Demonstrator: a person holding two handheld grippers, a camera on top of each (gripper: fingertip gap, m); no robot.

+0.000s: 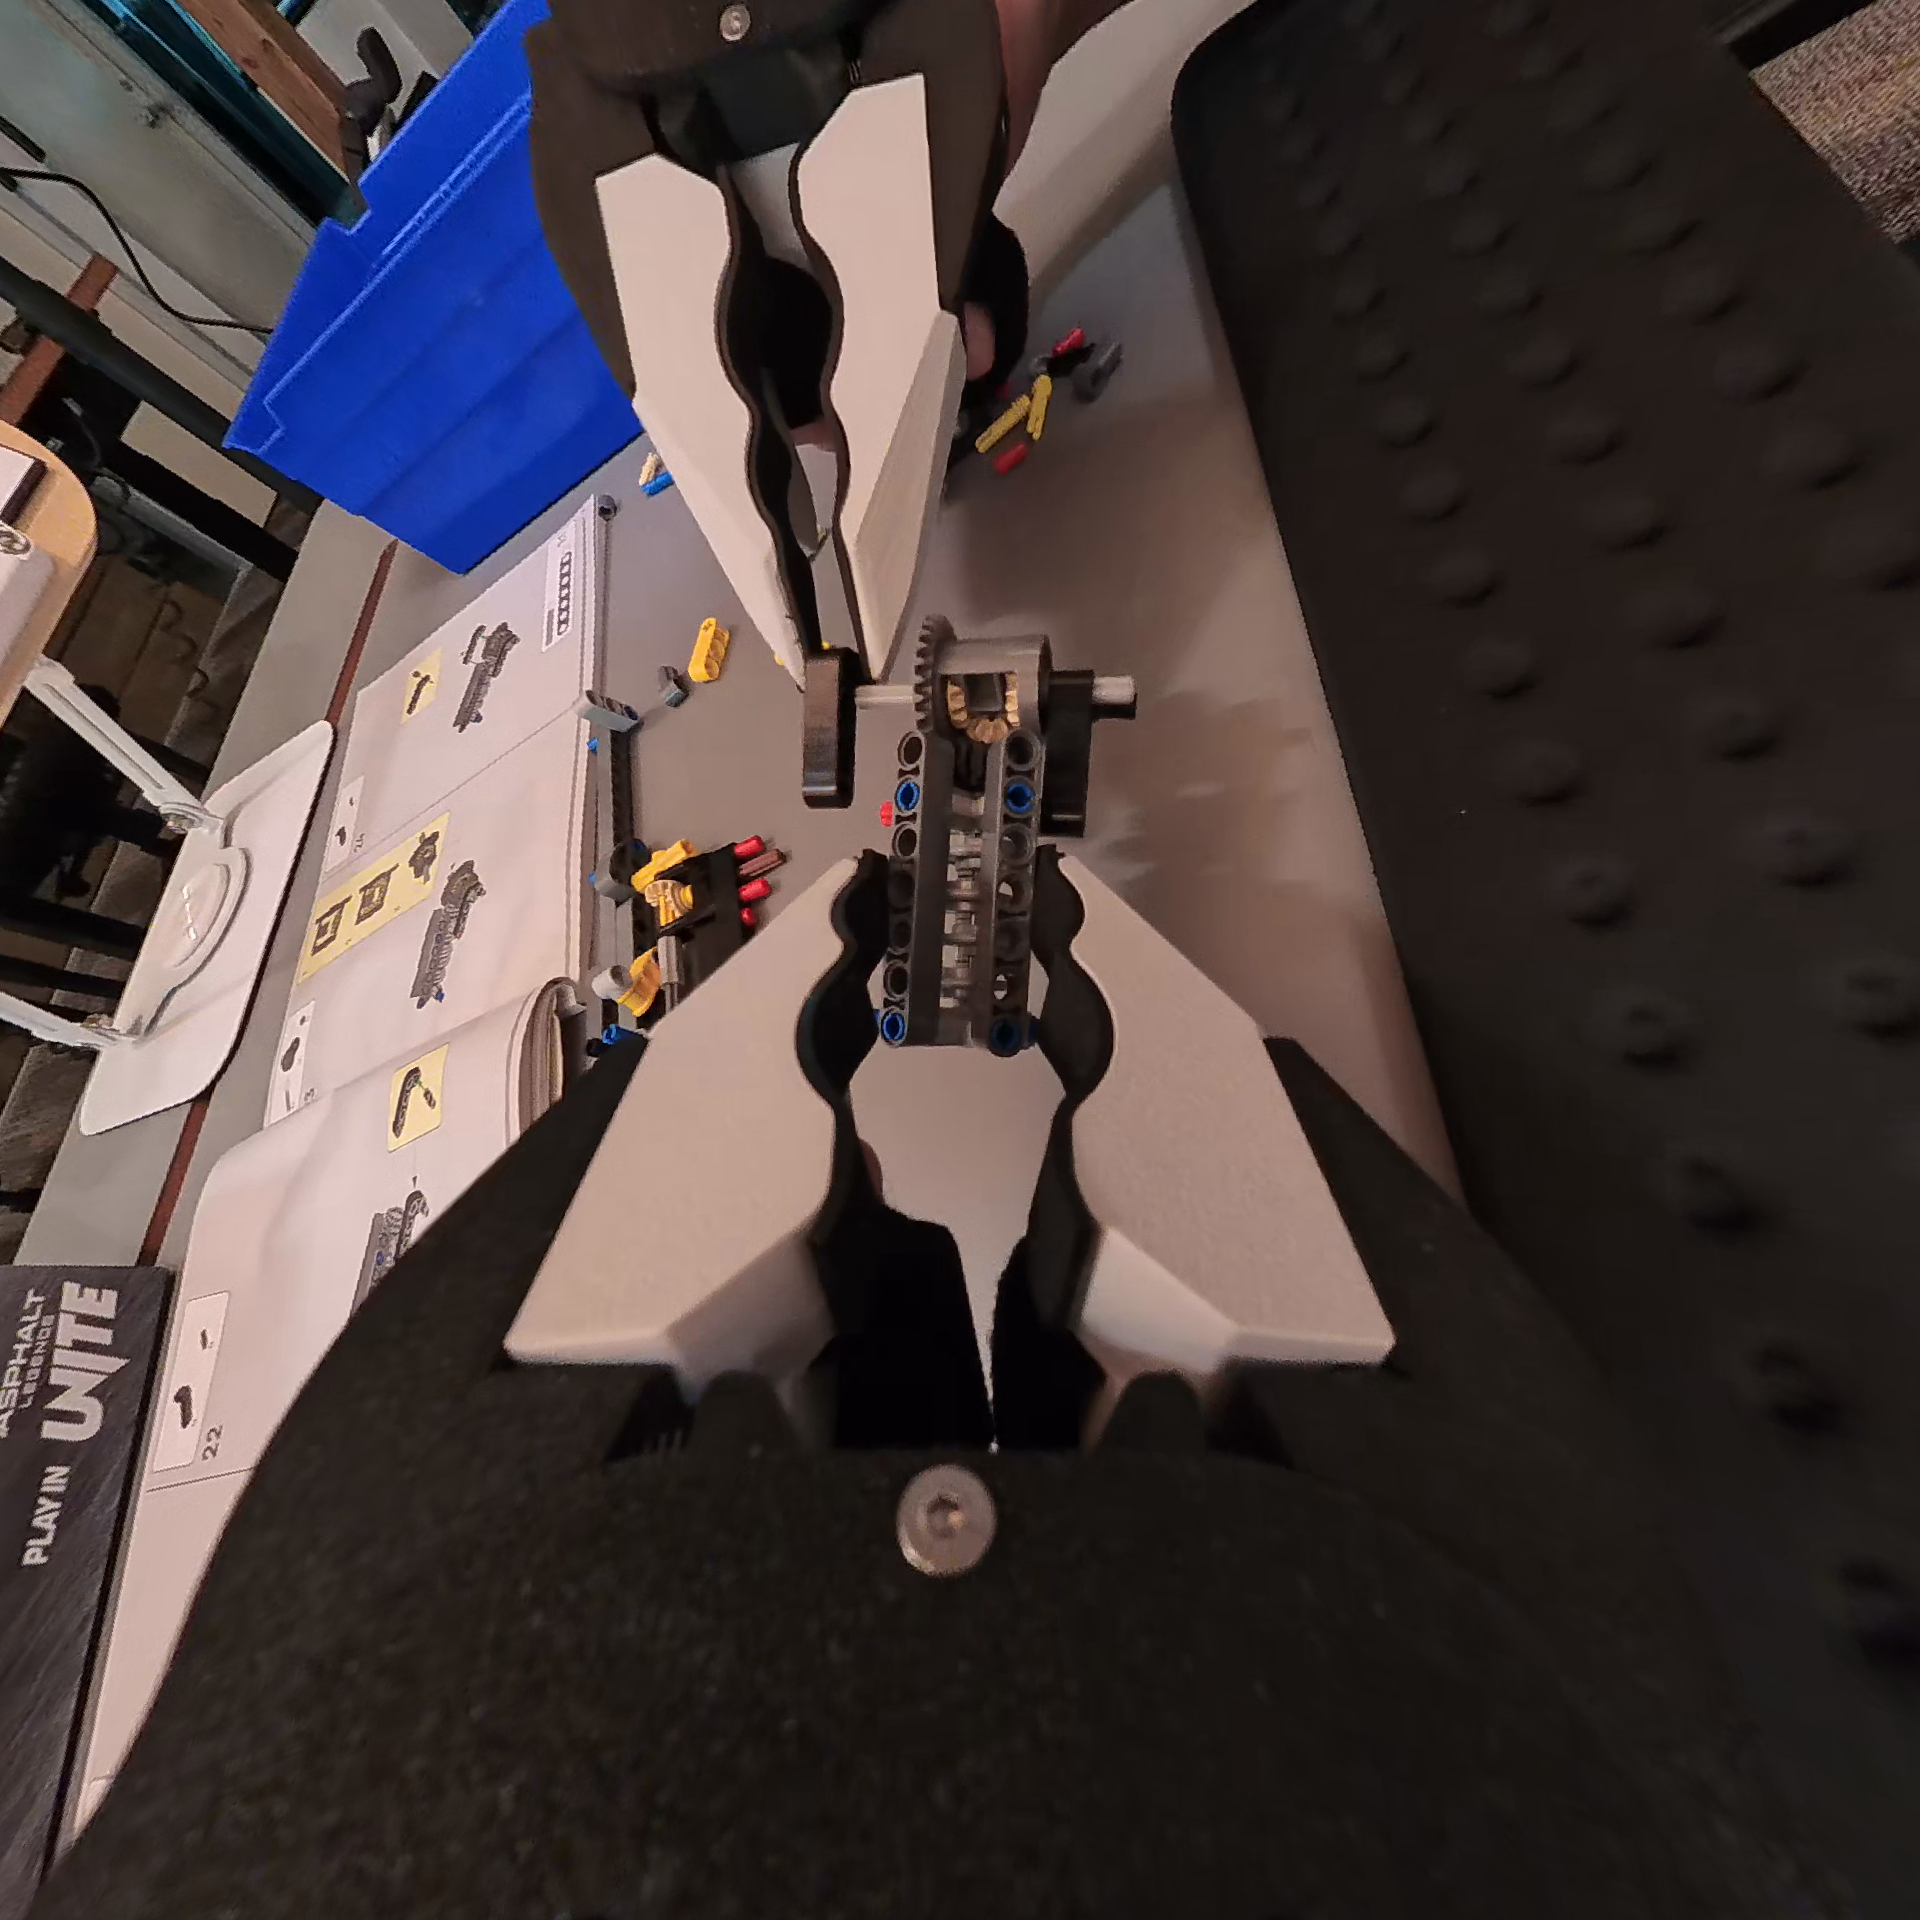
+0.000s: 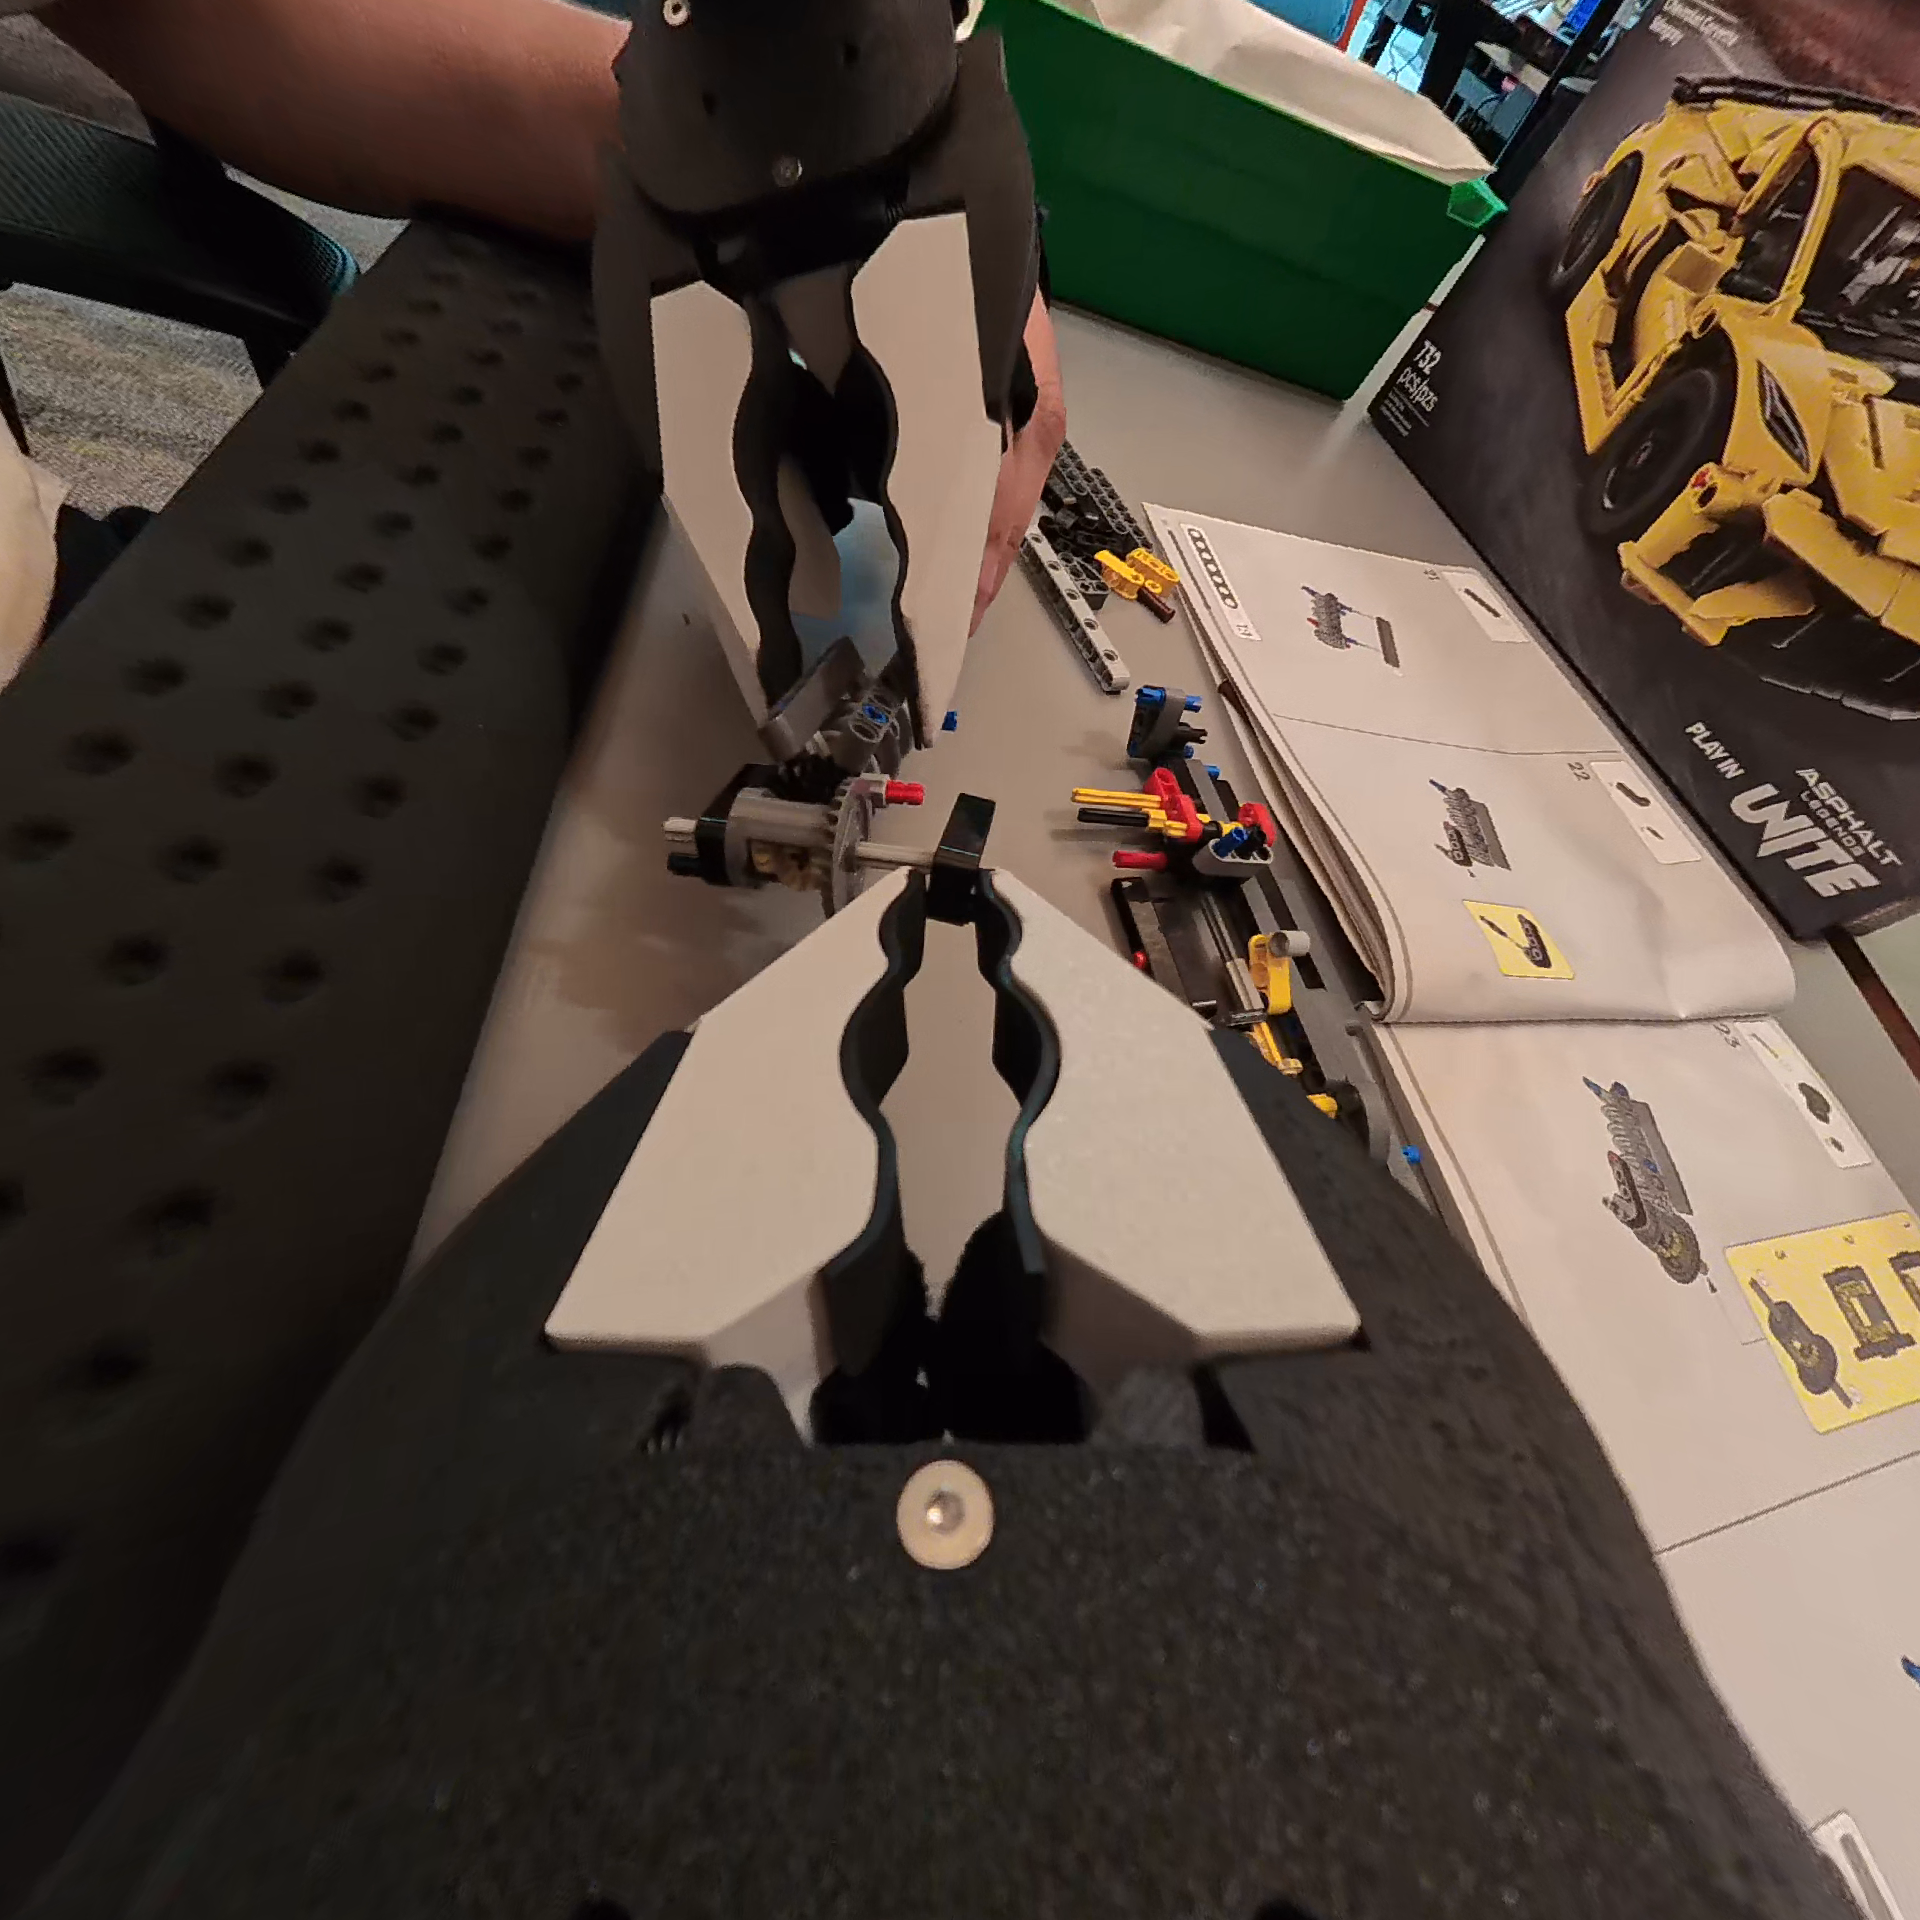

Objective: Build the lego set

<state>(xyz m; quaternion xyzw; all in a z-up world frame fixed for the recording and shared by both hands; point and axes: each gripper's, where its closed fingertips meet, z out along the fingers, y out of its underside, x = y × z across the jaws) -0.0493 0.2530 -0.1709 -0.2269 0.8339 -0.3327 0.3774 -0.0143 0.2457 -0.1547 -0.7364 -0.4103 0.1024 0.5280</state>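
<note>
The left tool (image 1: 951,935) clamps the dark grey beam-and-gear lego assembly (image 1: 966,842) above the grey counter (image 1: 1195,582); the right tool (image 2: 951,883) pinches a small black lever piece (image 2: 961,842) on the assembly's axle.

In the left wrist view, bare grey table (image 1: 1195,644) is lying open at one o'clock; loose pins (image 1: 1023,410) and the perforated black mat (image 1: 1579,727) are blocking twelve and three.
</note>
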